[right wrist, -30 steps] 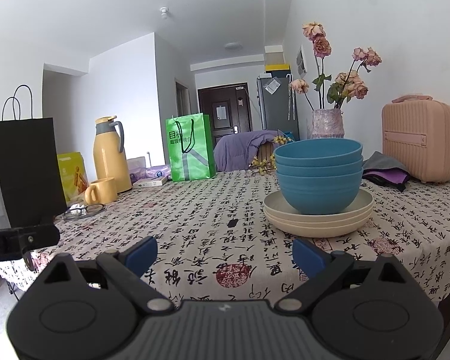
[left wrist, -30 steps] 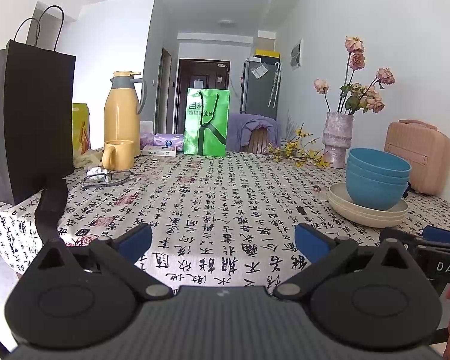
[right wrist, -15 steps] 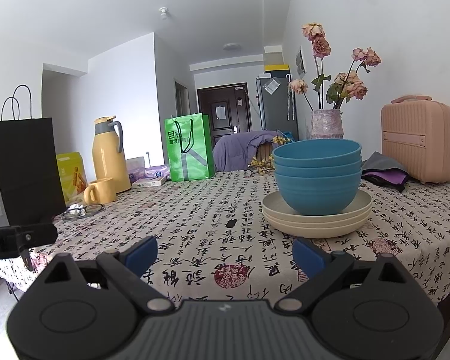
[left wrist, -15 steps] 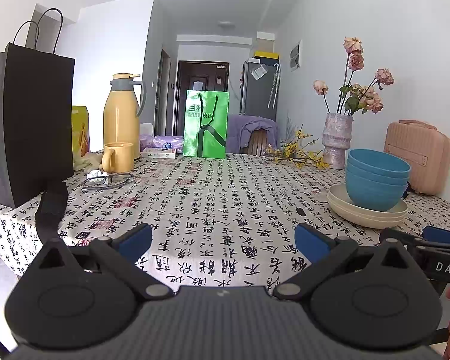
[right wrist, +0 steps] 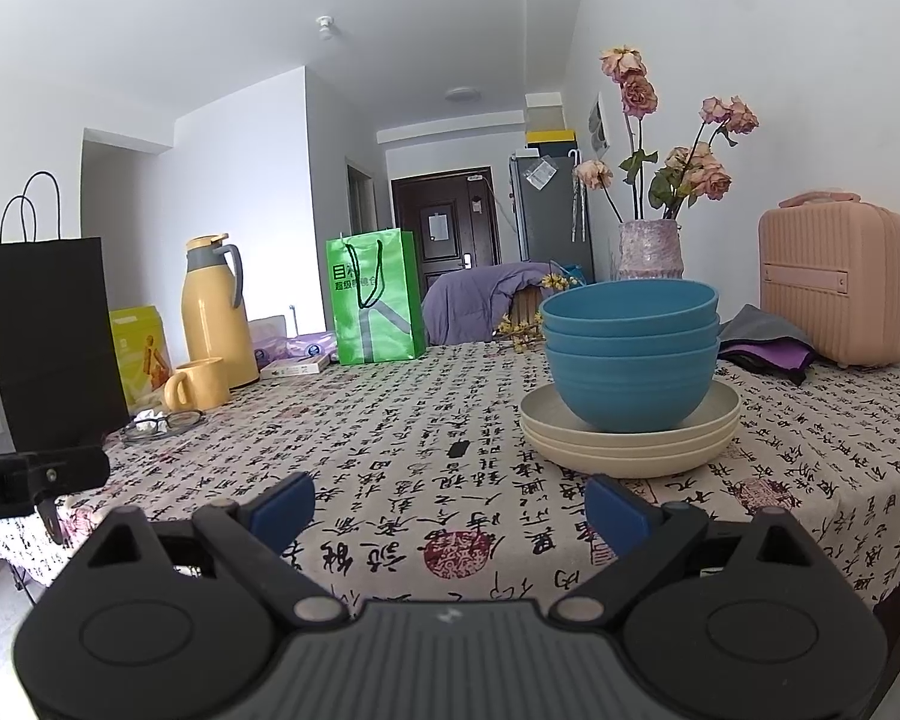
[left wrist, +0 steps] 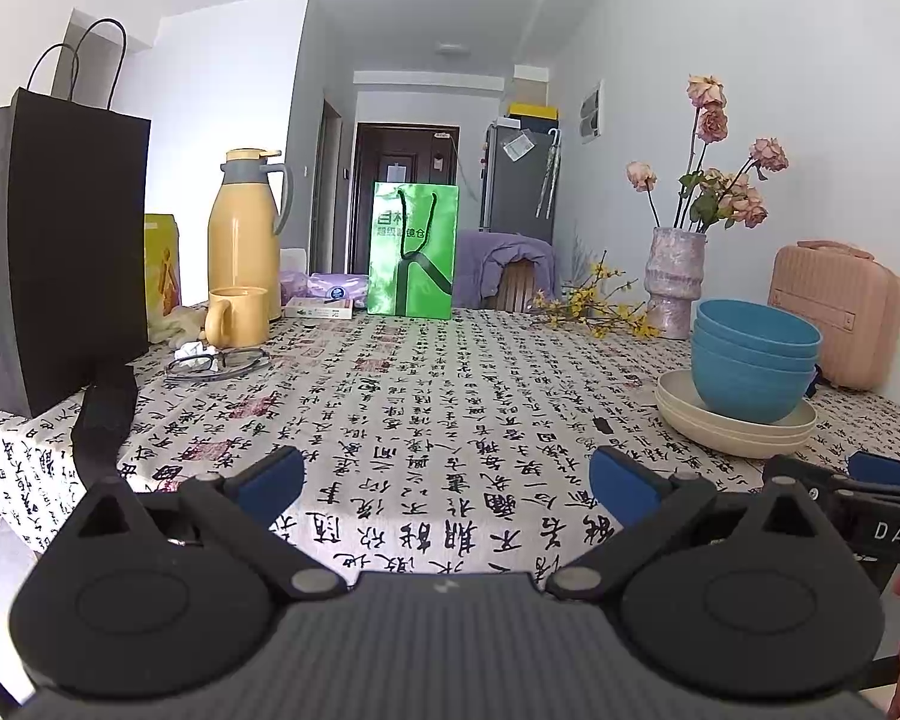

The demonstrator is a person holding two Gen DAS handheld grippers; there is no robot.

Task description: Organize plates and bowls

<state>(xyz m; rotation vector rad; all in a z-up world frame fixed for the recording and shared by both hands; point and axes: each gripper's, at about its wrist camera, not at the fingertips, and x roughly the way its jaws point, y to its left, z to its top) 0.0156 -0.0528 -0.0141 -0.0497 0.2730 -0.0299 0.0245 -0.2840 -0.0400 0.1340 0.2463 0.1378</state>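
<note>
Three nested blue bowls [right wrist: 630,360] [left wrist: 753,369] stand on a stack of three cream plates [right wrist: 630,441] [left wrist: 735,429] on the calligraphy-print tablecloth, at the table's right side. My right gripper [right wrist: 450,504] is open and holds nothing, low at the table's near edge, with the stack just beyond its right finger. My left gripper [left wrist: 447,489] is open too, nothing between its fingers, near the front edge; the stack lies ahead to its right. Part of the right gripper shows at the lower right of the left wrist view.
On the left stand a black paper bag [left wrist: 54,252], a yellow flask [left wrist: 243,240], a yellow mug [left wrist: 234,315] and glasses [left wrist: 216,363]. A green bag [left wrist: 411,258] is at the far end. A flower vase [right wrist: 651,252] and a pink case [right wrist: 834,288] sit behind the stack.
Both grippers sank a little toward the table's height and stayed open. The bowls and plates have not moved.
</note>
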